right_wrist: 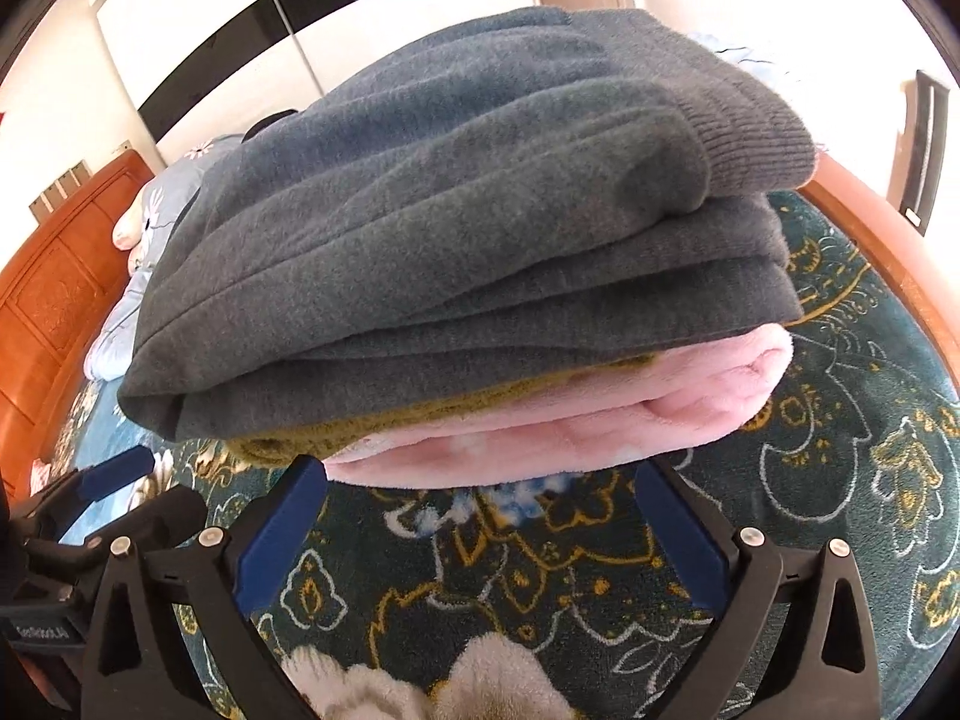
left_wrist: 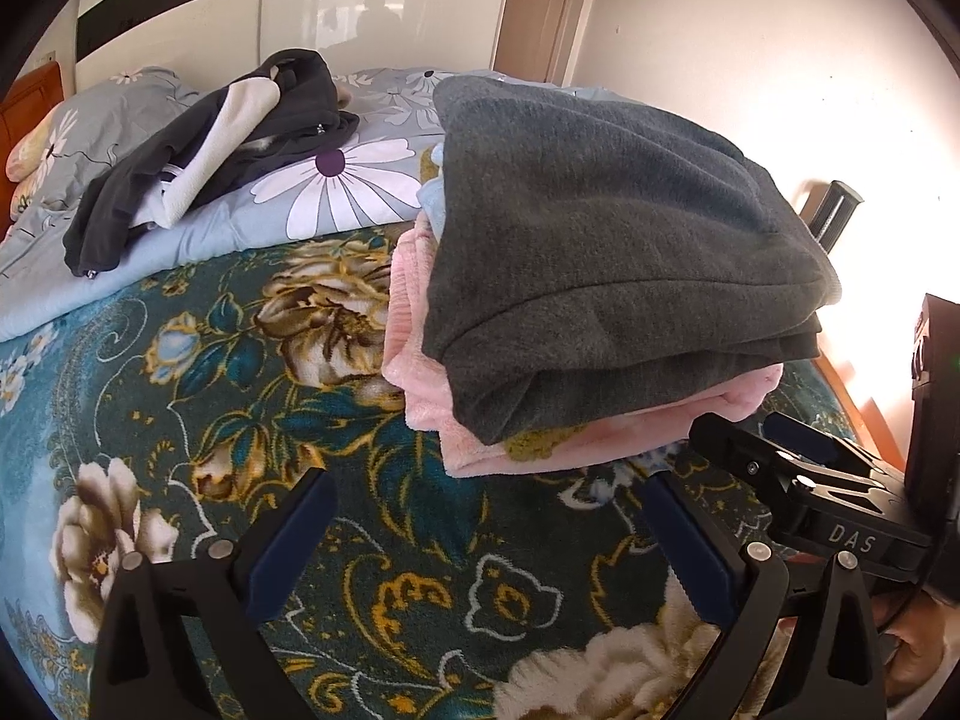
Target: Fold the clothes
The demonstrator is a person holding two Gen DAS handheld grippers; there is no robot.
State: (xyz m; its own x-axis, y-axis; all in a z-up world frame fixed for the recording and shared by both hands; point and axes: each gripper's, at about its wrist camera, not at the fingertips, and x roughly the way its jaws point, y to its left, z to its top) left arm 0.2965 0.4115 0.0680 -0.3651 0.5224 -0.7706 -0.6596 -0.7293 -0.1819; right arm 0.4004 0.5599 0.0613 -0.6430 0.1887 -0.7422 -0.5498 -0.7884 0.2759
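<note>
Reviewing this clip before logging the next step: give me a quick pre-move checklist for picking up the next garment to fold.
1. Left gripper open, holding nothing: ok.
2. Right gripper open, holding nothing: ok.
3. Grey sweater folded on top of the pink garment: ok.
4. Stack sits squarely: not ok, the sweater overhangs the pink layer at the front.
5. Unfolded dark clothes waiting on the flowered quilt: ok.
6. Within reach from here: cannot tell.
</note>
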